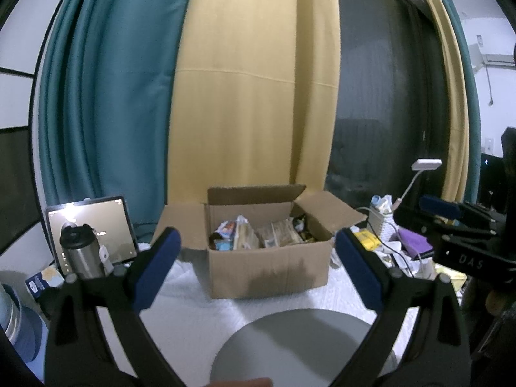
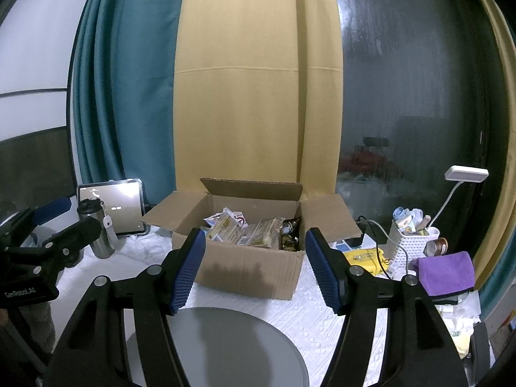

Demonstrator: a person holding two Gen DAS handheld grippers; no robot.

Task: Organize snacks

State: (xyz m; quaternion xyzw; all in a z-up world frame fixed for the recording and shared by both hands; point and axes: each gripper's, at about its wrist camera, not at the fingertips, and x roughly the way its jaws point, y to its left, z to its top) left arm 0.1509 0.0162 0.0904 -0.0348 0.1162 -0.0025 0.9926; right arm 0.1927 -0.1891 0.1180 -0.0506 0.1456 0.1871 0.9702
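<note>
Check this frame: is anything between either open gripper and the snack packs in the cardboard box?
Nothing visible. The cardboard box has all flaps open, the snack packs lie exposed, and only white cloth and the gray round tray lie before the left gripper and right gripper.

Two wrist fisheyes, side by side, both facing the curtained window across the table.

The left wrist view looks forward between its own blue-padded fingers (image 1: 161, 271), with the open cardboard box (image 1: 267, 267) at frame centre, near but not close, and the grey round plate (image 1: 303, 342) low in the frame; the right gripper (image 1: 451, 222) shows at its right edge. The right wrist view sits a little to the right and faces the same way: the cardboard box (image 2: 251, 274) is again central, the plate (image 2: 232, 342) at the bottom, and the left gripper (image 2: 48, 232) at its left edge. Both views share the box, the plate, the tablet (image 1: 93, 229) (image 2: 119, 206), the steel flask (image 1: 82, 251) (image 2: 96, 229), the desk lamp (image 1: 425, 165) (image 2: 466, 174) and the yellow curtain (image 1: 254, 80) (image 2: 258, 80).
</note>
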